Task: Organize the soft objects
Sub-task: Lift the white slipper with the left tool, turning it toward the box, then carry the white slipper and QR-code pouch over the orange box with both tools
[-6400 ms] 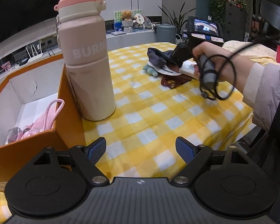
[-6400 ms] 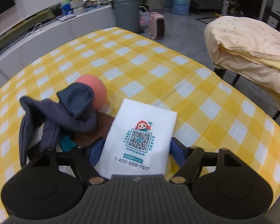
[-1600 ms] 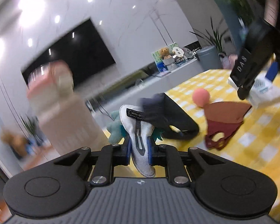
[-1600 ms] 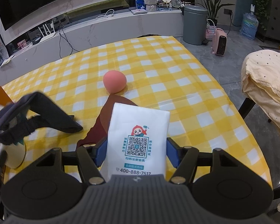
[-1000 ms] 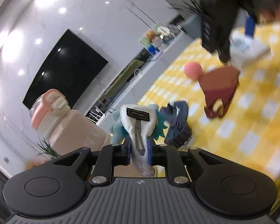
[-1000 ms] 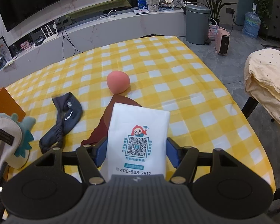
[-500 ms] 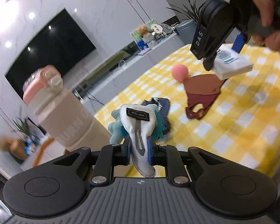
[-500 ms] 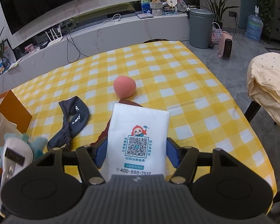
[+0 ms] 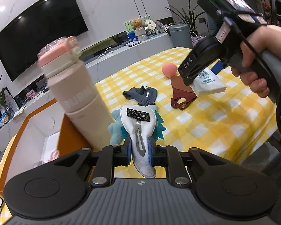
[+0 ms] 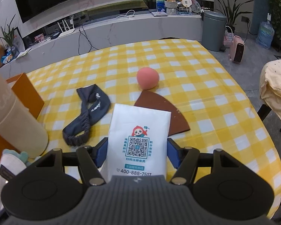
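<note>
My left gripper point(image 9: 139, 149) is shut on a white and teal plush toy point(image 9: 138, 120) with a black "HAND MADE" label, held above the table beside the orange box point(image 9: 67, 129). My right gripper point(image 10: 136, 152) is shut on a white tissue pack point(image 10: 138, 140) with a QR code, held above the table; it also shows in the left wrist view point(image 9: 208, 84). A dark blue headband point(image 10: 90, 112), a maroon mask point(image 10: 159, 108) and a pink ball point(image 10: 147, 80) lie on the yellow checked tablecloth point(image 10: 206, 86).
A tall beige bottle point(image 9: 76, 93) with a pink lid stands against the orange box, just left of the plush toy. A pink item point(image 9: 53, 154) lies inside the box. A chair with a cream cushion point(image 10: 275, 86) stands off the table's right edge.
The left gripper took the plush toy and lifted it toward the box and bottle; the headband dropped back onto the table. The right gripper lifted and drew back with the tissue pack.
</note>
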Demonstrator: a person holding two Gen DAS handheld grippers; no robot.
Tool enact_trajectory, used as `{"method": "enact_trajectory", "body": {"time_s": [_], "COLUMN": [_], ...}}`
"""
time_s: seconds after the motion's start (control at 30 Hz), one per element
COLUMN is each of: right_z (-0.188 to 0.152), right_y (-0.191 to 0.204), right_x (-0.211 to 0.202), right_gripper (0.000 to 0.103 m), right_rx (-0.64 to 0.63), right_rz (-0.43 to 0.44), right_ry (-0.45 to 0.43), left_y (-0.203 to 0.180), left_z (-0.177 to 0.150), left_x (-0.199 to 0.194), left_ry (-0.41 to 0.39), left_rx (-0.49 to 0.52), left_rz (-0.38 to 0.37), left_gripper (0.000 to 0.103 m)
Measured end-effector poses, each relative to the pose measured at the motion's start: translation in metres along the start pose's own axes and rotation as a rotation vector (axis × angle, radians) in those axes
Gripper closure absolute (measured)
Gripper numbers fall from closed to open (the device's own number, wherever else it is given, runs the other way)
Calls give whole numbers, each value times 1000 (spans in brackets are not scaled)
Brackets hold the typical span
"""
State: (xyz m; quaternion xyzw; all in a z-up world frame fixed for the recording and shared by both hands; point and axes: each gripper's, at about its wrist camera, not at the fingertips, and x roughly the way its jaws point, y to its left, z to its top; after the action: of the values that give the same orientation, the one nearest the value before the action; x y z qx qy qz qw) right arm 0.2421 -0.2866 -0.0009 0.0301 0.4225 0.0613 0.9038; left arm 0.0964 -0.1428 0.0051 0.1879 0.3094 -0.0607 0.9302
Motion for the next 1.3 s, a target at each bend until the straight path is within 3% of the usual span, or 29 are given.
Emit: {"method": "enact_trajectory", "body": {"time_s": [0.17,0.33,0.5,0.6,0.93,1.13,1.3], "right_z": [-11,-30,-56,-71,-83,-65,-46], "right_y": [14,38,83,116,188,236,270], "right_x": [-16,-39,-67,-86,-159,-173,-152], "right_gripper": [39,39,39,39,39,39,39], "right_rx": [7,-2,-86,-168,-278,-359,-408], "right_rz": [-8,44,97,176,375,450,409], "right_ry": [-18,-34,-49,-63,-215,-258,-234], "left_y": [24,52,71,86,164,206,230], "left_z": [-10,-27,-48,-58,-86,-75,-59], "left_x": [-18,-36,-74,-90,-139,-127,-98], "left_ry": [20,45,-6,-5,-60,-79,-85], "left_rx": [-59,-132,-142,-177,-313,-385,-401], "left_rz": [-24,-68,-72,-76,48,81,109], "left_gripper": [84,84,84,84,84,84,84]}}
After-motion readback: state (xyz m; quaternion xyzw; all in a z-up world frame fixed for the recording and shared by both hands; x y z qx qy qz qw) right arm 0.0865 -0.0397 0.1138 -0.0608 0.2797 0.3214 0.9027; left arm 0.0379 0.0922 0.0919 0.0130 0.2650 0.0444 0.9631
